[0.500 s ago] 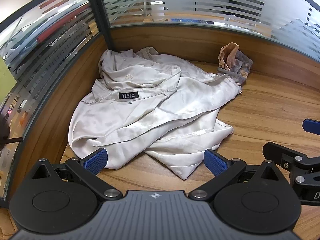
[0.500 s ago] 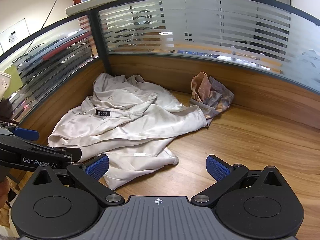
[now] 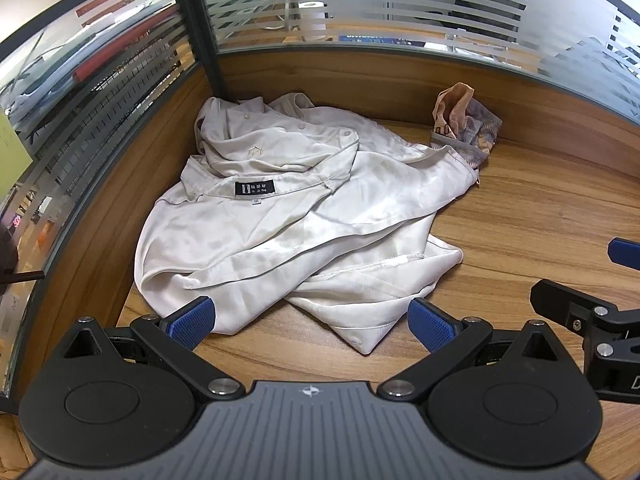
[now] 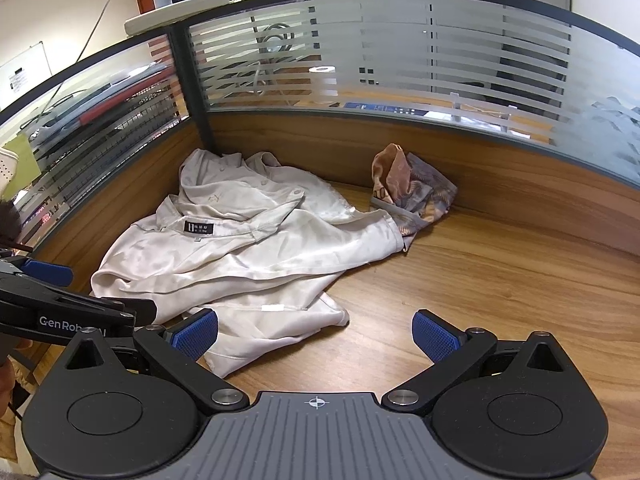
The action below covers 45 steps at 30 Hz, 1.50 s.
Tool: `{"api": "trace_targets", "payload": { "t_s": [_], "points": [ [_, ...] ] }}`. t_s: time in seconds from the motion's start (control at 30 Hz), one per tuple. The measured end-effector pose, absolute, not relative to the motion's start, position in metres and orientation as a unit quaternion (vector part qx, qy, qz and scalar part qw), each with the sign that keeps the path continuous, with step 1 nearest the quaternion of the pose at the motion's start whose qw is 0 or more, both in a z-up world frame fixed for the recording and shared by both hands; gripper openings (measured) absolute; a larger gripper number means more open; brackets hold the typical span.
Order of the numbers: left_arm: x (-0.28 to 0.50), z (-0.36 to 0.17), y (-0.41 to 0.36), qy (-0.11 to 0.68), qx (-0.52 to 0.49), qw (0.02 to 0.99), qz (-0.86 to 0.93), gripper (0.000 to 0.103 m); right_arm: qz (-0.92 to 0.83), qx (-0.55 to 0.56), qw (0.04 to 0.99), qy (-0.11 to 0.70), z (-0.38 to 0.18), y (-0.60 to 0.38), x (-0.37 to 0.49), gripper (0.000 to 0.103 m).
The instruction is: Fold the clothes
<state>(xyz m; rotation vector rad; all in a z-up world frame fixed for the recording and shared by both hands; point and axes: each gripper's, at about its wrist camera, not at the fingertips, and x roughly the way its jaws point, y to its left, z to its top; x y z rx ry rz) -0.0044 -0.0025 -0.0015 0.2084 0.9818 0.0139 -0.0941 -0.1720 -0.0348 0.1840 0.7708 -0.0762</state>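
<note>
Little has moved since the earlier frame: both claws stay where they were and the garments lie unchanged. Nearest the lens, the left claw (image 3: 311, 322) stands spread to its widest, its two blue pads (image 3: 192, 322) apart with nothing between them; they hang above the near hem of the shirt, and contact cannot be told. The right claw (image 4: 314, 338) is likewise fully spread and empty, its left pad over the shirt's near edge, its right pad over bare table (image 4: 500, 280). Two garments are present. One cream satin shirt (image 3: 288, 216) lies crumpled toward the far left corner of the table, collar and black neck label (image 3: 253, 188) facing up. One patterned brown-and-grey garment (image 3: 466, 124) sits bunched at the far edge, against the wooden wall, touching the shirt's sleeve end. Behind both, a striped glass partition (image 4: 400, 60) bounds the table. Only the right view shows the power strip (image 4: 180, 8) atop the partition; each view shows the other claw at its margin.
</note>
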Motion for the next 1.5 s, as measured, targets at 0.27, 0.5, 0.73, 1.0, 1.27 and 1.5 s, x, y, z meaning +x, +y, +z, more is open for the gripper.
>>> {"api": "trace_targets", "payload": {
  "t_s": [0.27,0.5,0.73,1.0,1.27,1.5],
  "points": [
    [-0.0029,-0.0023,0.0007,0.474,0.094,0.875,-0.005,0.103,-0.043,0.084,0.922,0.374,-0.0324,-0.1725,-0.0954,0.103],
    [-0.0031,-0.003,0.0015,0.476,0.095,0.874,-0.009,0.103,-0.046,0.087,0.921,0.377,-0.0339,-0.1737,-0.0946,0.103],
    [-0.0017,-0.0033,0.0032,0.48,0.095,0.872,-0.012,0.103,-0.046,0.086,0.921,0.378,-0.034,-0.1735,-0.0947,0.103],
    [-0.001,-0.0042,0.0029,0.481,0.099,0.871,-0.016,0.103,-0.046,0.088,0.919,0.381,-0.0342,-0.1741,-0.0934,0.103],
    [-0.0002,-0.0057,0.0011,0.483,0.103,0.869,-0.019,0.103,-0.049,0.092,0.917,0.385,-0.0354,-0.1761,-0.0925,0.103],
    [0.0027,-0.0071,0.0012,0.487,0.103,0.867,-0.021,0.103,-0.047,0.092,0.915,0.39,-0.0366,-0.1773,-0.09,0.103]
  ]
}}
